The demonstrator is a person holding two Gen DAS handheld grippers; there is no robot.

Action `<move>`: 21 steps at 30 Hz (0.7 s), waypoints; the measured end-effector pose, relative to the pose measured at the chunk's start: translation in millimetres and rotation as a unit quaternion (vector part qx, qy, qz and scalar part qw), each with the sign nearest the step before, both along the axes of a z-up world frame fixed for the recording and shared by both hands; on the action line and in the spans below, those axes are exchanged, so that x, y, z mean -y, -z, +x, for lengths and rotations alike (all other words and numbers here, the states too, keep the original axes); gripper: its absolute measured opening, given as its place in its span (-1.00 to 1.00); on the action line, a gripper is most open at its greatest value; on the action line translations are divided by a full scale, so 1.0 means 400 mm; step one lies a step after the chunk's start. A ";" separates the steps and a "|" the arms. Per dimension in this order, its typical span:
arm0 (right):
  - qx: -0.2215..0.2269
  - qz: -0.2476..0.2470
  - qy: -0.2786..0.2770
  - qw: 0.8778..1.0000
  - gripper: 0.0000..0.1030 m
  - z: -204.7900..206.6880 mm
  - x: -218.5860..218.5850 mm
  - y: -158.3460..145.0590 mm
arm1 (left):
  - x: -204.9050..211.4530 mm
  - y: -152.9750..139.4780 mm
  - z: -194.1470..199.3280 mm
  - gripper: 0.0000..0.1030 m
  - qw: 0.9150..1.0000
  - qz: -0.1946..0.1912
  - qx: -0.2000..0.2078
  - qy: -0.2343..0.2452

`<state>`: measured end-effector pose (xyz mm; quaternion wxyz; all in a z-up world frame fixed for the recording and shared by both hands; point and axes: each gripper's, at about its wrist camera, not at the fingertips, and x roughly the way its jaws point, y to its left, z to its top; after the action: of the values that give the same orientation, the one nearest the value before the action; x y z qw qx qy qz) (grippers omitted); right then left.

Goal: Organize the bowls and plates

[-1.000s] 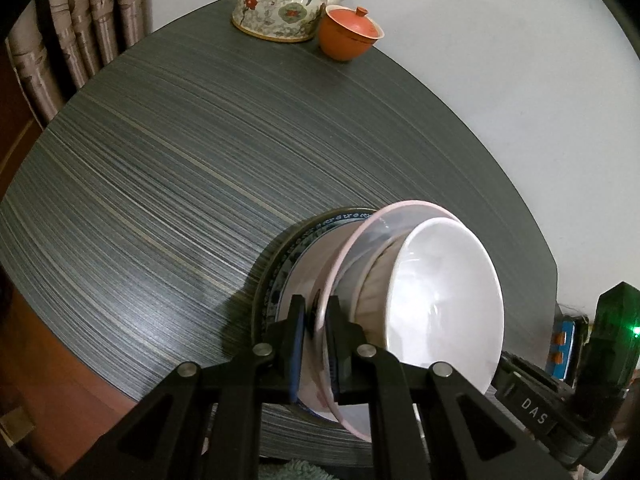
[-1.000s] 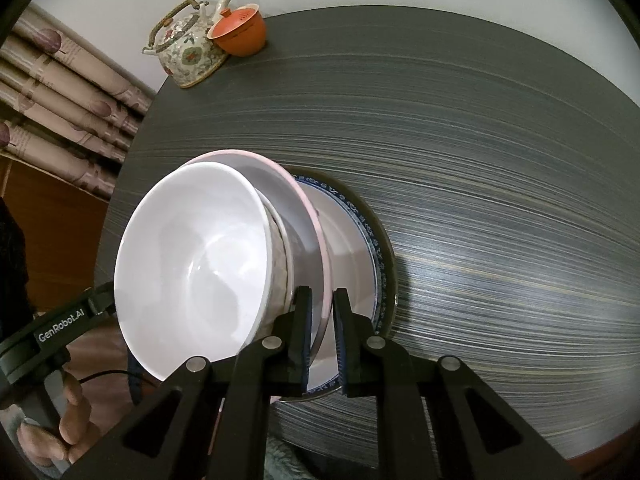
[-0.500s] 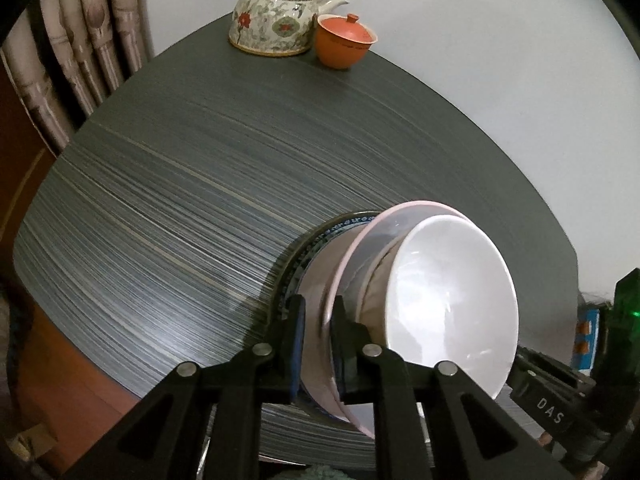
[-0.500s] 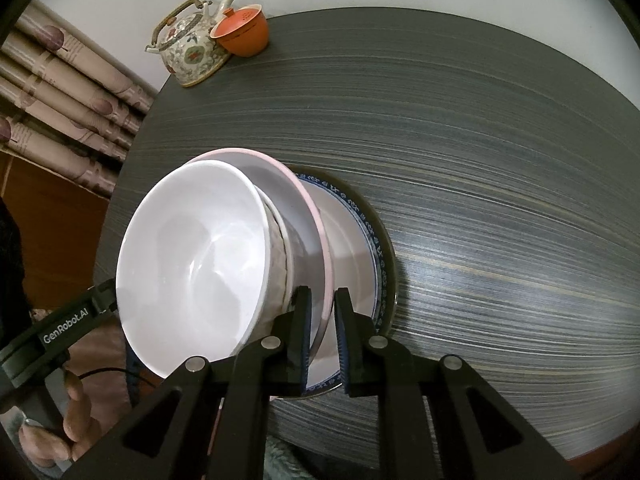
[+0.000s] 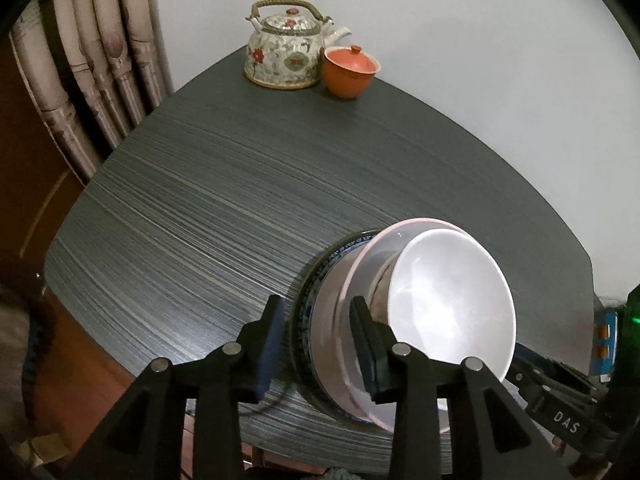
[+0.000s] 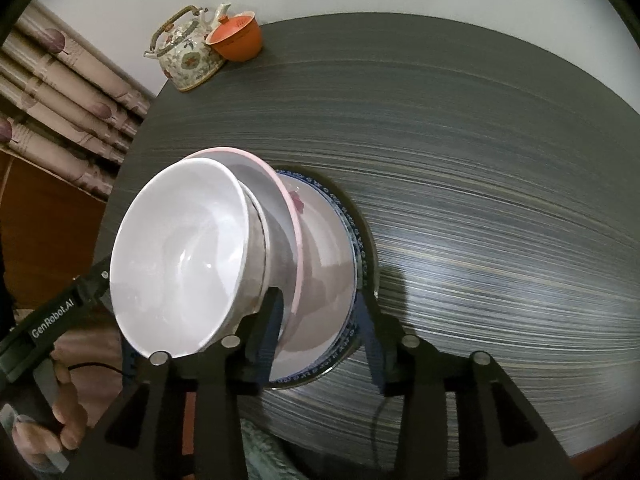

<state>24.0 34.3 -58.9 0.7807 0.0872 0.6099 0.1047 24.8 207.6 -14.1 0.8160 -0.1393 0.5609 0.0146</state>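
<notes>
A stack stands near the table's front edge: a blue-rimmed plate (image 5: 347, 241) (image 6: 356, 240) at the bottom, a pink-rimmed dish (image 5: 370, 266) (image 6: 280, 236) on it, and a white bowl (image 5: 452, 300) (image 6: 180, 260) on top. My left gripper (image 5: 319, 336) straddles the stack's left rim. Its jaws are opening, and the pads stand off the rims between them. On the opposite side, my right gripper (image 6: 319, 334) has the pink and blue rims between its jaws. These jaws are opening too, with no pad pressing.
The dark striped table (image 5: 240, 200) (image 6: 480, 160) carries a flowered teapot (image 5: 284, 52) (image 6: 188, 52) and an orange lidded cup (image 5: 350, 70) (image 6: 236, 40) at its far corner. A curtain (image 5: 80, 60) hangs at the left. A hand (image 6: 60, 420) holds the left gripper's handle.
Both grippers were shut on the pink-rimmed dish's rim and now stand apart from it. The left gripper has drawn up and back, so the stack looks smaller.
</notes>
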 end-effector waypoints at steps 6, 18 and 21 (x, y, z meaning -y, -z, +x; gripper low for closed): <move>0.018 0.001 -0.003 1.000 -0.04 -0.025 0.007 -0.025 | 0.005 -0.037 -0.031 -0.12 1.000 0.022 0.014 -0.006; 0.094 -0.021 -0.034 0.995 0.46 -0.121 -0.021 -0.062 | 0.073 -0.083 -0.149 0.06 0.995 0.081 0.056 0.002; 0.110 -0.029 -0.050 0.992 0.59 -0.142 -0.038 -0.064 | 0.093 -0.081 -0.157 0.14 0.994 0.090 0.060 0.006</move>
<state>-33.0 49.4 -33.4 0.8388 0.0217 0.5269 0.1352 -37.8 170.3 18.1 0.8573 -0.0628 0.5084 0.0513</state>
